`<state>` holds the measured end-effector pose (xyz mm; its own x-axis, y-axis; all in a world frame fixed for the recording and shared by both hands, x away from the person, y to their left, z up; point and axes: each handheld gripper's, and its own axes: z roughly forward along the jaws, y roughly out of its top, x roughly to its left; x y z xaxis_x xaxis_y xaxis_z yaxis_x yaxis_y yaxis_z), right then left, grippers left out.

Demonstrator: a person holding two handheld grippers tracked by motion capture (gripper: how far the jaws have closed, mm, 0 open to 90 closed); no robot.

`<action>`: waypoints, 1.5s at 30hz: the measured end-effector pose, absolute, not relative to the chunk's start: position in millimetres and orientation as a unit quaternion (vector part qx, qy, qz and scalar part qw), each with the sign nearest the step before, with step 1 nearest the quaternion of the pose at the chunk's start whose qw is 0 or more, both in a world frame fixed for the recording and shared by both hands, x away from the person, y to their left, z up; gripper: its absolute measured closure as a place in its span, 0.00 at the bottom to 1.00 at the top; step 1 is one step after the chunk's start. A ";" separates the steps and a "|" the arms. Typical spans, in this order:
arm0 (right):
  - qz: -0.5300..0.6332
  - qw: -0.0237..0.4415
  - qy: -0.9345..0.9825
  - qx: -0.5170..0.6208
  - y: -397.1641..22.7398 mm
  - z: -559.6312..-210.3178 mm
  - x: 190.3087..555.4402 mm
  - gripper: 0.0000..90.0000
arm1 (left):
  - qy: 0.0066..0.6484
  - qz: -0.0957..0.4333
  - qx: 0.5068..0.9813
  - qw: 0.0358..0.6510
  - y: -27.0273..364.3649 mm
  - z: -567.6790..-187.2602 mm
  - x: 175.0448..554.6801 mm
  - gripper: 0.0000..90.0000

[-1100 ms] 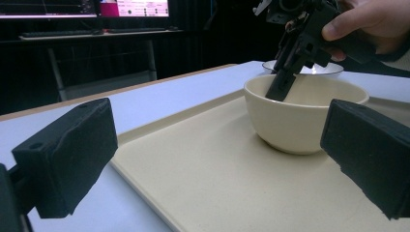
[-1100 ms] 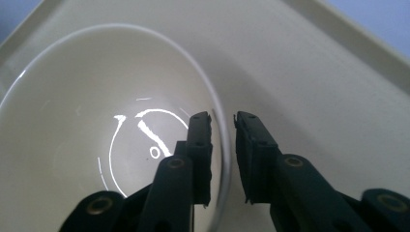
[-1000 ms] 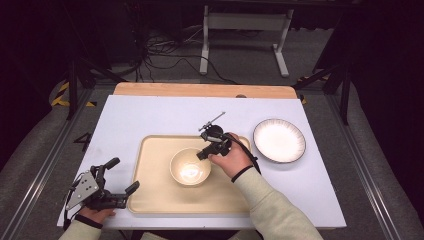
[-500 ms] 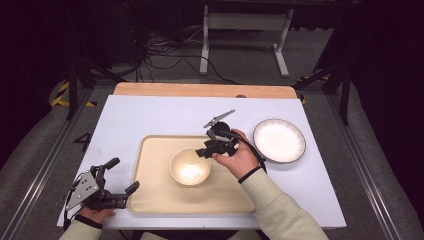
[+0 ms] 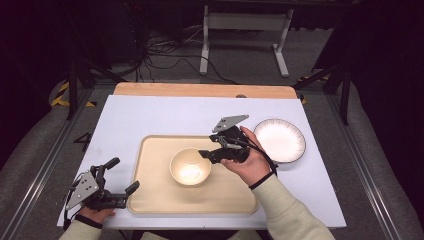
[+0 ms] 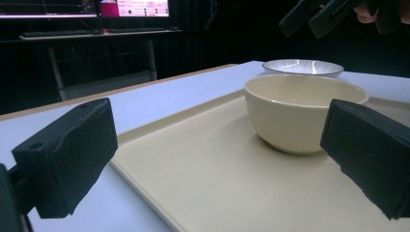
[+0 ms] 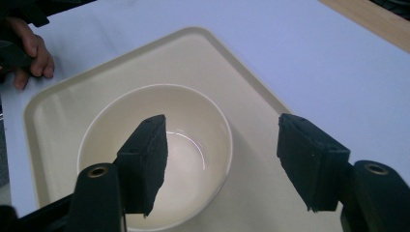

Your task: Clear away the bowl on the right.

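A cream bowl (image 5: pixel 190 167) stands upright and empty in the middle of a beige tray (image 5: pixel 155 200). My right gripper (image 5: pixel 207 155) hovers above the bowl's right rim with its jaws open. In the right gripper view the bowl (image 7: pixel 154 154) lies below and between the open jaws of my right gripper (image 7: pixel 221 123), with nothing held. My left gripper (image 5: pixel 124 174) rests low at the tray's front left corner, open. The left gripper view looks across the tray (image 6: pixel 217 183) at the bowl (image 6: pixel 300 111) between its spread jaws (image 6: pixel 217 125).
A white plate (image 5: pixel 279 140) with a dark rim lies on the white tabletop (image 5: pixel 150 115), right of the tray. A wooden strip (image 5: pixel 200 90) runs along the table's far edge. Metal rails flank both sides. The left hand (image 7: pixel 29 53) shows beyond the tray.
My right gripper has lifted off the bowl's right rim and drawn slightly right. The bowl and the left gripper have stayed put.
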<state>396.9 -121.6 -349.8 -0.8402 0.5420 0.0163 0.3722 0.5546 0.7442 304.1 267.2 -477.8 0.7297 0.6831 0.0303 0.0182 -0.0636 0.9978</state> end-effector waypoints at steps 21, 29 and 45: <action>0.503 0.191 0.804 0.254 -181.1 -352.4 365.1 0.32 | 0.258 0.261 0.681 0.633 267.3 -477.6 304.4 0.00; 0.523 0.213 0.788 0.246 -199.4 -361.2 355.8 0.31 | 0.259 0.261 0.681 0.633 267.2 -477.6 304.4 0.00; 0.580 0.242 0.737 0.248 -235.1 -395.6 340.6 0.29 | 0.259 0.261 0.681 0.633 267.1 -477.6 304.7 0.00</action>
<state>340.6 -235.1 -395.6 -0.7595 0.6469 -0.0685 0.0848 0.2029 0.9755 304.7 267.1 -477.6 0.7297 0.6832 0.0274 0.0230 -0.0646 0.9976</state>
